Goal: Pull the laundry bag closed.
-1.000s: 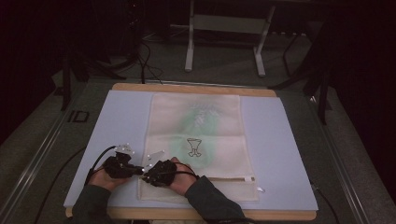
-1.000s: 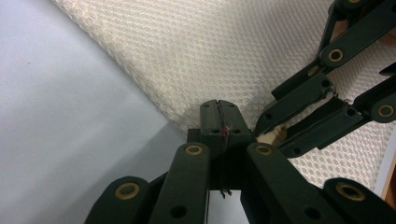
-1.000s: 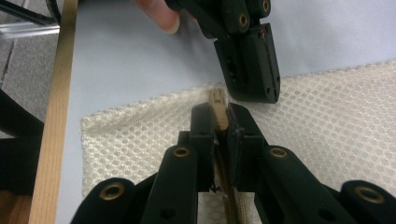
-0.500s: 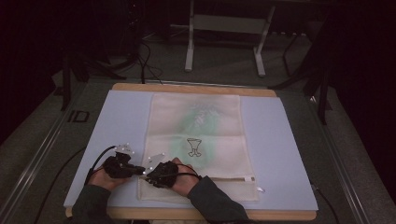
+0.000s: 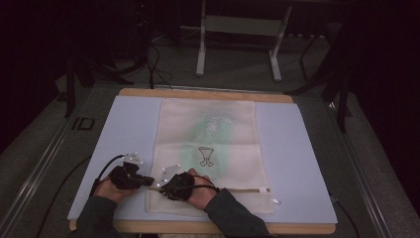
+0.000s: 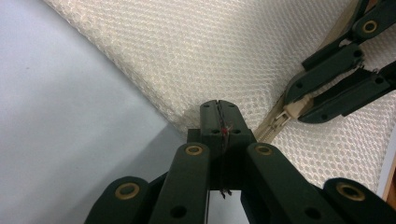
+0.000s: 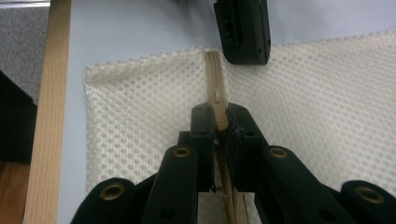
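A cream mesh bag (image 5: 208,148) lies flat on the blue mat (image 5: 297,163), with a green garment showing faintly inside it. Its zipper (image 5: 247,190) runs along the near end. My left gripper (image 5: 150,182) is shut on the bag's left edge (image 6: 187,51) right at the zipper's end, jaws (image 6: 218,109) pressed together. My right gripper (image 5: 160,187) points left toward it and is shut on the beige zipper slider (image 6: 292,109). In the right gripper view the jaws (image 7: 218,114) pinch the slider on the zipper (image 7: 214,70), a short way from the left gripper (image 7: 243,32).
The mat covers a wooden table whose edge (image 7: 46,116) lies close to the bag's near side. A small white tag (image 5: 276,201) lies by the bag's near right corner. Metal stand legs (image 5: 200,49) and cables are on the dark floor beyond the table.
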`<state>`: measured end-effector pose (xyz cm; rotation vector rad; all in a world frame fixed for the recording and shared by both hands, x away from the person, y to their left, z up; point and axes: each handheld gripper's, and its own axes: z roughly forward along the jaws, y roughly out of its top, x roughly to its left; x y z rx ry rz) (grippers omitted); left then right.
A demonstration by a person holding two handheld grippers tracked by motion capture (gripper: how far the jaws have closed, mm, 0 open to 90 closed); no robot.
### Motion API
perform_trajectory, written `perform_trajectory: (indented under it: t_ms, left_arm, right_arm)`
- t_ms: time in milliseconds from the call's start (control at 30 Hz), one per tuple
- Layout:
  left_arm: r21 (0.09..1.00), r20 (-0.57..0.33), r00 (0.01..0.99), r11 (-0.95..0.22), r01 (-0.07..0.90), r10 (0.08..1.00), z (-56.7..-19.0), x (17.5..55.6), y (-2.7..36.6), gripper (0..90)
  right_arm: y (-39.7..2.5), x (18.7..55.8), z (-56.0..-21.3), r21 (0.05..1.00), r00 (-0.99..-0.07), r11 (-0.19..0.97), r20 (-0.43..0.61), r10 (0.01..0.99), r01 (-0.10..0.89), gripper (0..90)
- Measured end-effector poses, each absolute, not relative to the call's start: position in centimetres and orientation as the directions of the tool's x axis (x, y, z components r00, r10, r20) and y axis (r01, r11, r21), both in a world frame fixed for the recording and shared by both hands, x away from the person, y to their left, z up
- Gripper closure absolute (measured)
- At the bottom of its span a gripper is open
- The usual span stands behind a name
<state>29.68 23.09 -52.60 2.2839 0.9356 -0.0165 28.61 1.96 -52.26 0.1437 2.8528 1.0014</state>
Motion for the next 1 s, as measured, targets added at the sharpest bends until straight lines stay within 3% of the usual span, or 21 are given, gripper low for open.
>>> perform_trajectory:
  t_ms: [1000]
  left_arm:
    - [0.574,-0.259,0.74,-0.517,0.635,0.621,-52.7,29.7,23.1,90.0]
  right_arm:
    - [-1.1,28.0,-52.0,0.605,-0.984,0.795,-0.104,0.142,0.051,82.1]
